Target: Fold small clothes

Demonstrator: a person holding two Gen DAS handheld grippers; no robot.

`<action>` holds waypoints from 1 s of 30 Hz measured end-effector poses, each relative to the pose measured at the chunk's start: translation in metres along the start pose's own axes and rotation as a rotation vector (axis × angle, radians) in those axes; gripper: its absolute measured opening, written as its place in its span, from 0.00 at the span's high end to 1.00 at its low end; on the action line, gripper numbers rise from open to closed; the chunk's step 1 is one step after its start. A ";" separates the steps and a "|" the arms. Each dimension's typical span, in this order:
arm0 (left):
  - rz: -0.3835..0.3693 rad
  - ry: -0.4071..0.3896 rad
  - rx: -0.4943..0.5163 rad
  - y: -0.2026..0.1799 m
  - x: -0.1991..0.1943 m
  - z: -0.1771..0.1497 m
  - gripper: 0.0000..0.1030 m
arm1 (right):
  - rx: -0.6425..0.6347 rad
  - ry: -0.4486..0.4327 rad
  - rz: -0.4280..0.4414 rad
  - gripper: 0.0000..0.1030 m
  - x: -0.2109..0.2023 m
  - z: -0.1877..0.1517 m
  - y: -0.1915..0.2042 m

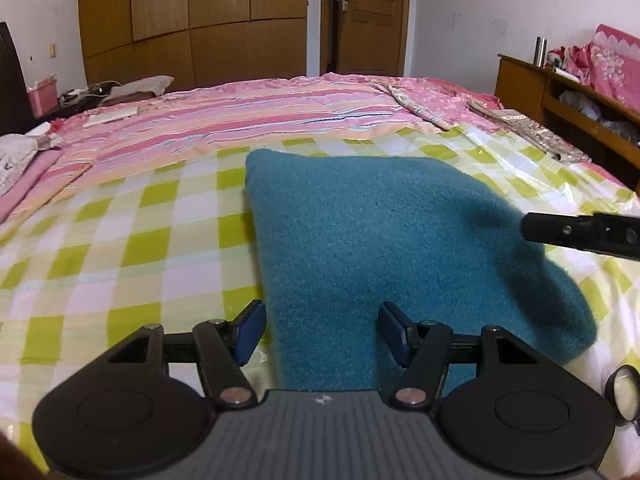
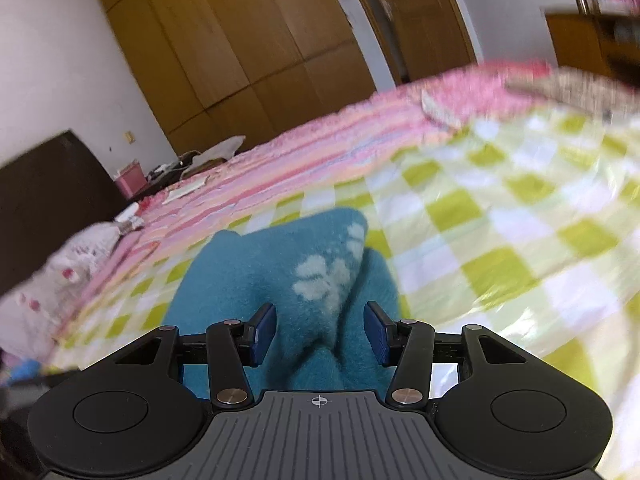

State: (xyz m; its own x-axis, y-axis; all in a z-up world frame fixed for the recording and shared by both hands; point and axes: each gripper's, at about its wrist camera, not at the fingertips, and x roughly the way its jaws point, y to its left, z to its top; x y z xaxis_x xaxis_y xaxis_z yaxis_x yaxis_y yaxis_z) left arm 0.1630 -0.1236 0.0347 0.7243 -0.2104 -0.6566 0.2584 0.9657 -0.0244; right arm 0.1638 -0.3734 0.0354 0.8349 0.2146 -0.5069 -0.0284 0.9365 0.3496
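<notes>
A fuzzy teal garment lies spread on the green-checked sheet. My left gripper hovers at its near left edge. Its blue pads stand apart, the flat cloth runs under and between them, and I see no pinch. A black finger of my right gripper reaches in over the garment's right part. In the right wrist view, a raised fold of the teal garment with a pale paw print fills the gap of my right gripper. Both pads press on it, and this view is blurred by motion.
The bed carries a pink striped quilt beyond the checked sheet. A wooden headboard shelf with clutter stands at the right. Pink pillows lie at the left edge. A wardrobe and a door fill the far wall.
</notes>
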 end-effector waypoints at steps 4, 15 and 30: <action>0.039 0.024 0.018 -0.008 0.002 -0.002 0.36 | -0.097 -0.017 -0.031 0.59 -0.009 -0.008 0.014; 0.067 0.058 0.027 -0.017 0.010 0.000 0.36 | -0.043 0.098 -0.083 0.60 0.027 -0.025 -0.010; 0.092 0.065 0.061 -0.025 0.013 -0.002 0.35 | -0.057 0.041 -0.114 0.61 0.024 -0.037 -0.005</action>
State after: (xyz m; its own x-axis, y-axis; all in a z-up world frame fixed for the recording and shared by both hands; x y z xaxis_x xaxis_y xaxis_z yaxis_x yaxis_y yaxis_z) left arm 0.1650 -0.1504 0.0250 0.7043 -0.1093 -0.7014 0.2326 0.9691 0.0826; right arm 0.1634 -0.3632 -0.0075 0.8112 0.1160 -0.5731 0.0331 0.9694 0.2431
